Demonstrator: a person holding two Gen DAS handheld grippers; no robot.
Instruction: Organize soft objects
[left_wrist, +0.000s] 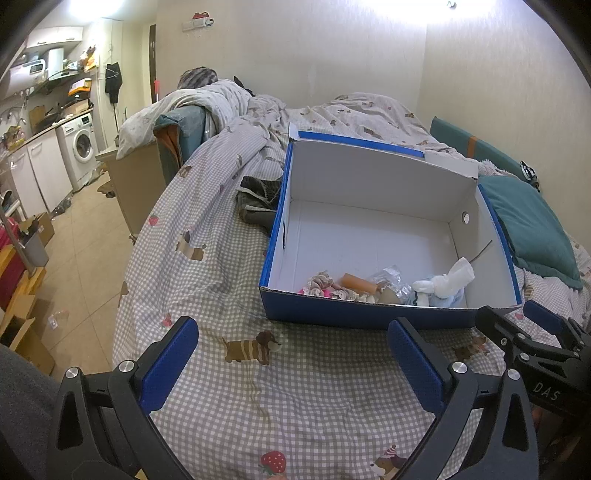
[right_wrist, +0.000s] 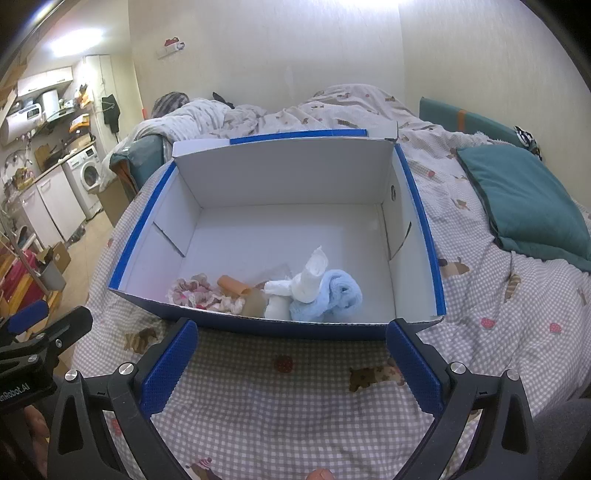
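A blue cardboard box with a white inside sits open on the bed. Along its near wall lie a pink frilly scrunchie, an orange roll, a white cloth and a light blue fluffy towel. A clear plastic bag lies among them. My left gripper is open and empty over the quilt, in front of the box. My right gripper is open and empty, just before the box's near wall.
The bed has a checked quilt with dog prints. A dark garment lies left of the box. A teal pillow lies to the right. The bed's left edge drops to a tiled floor with a washing machine.
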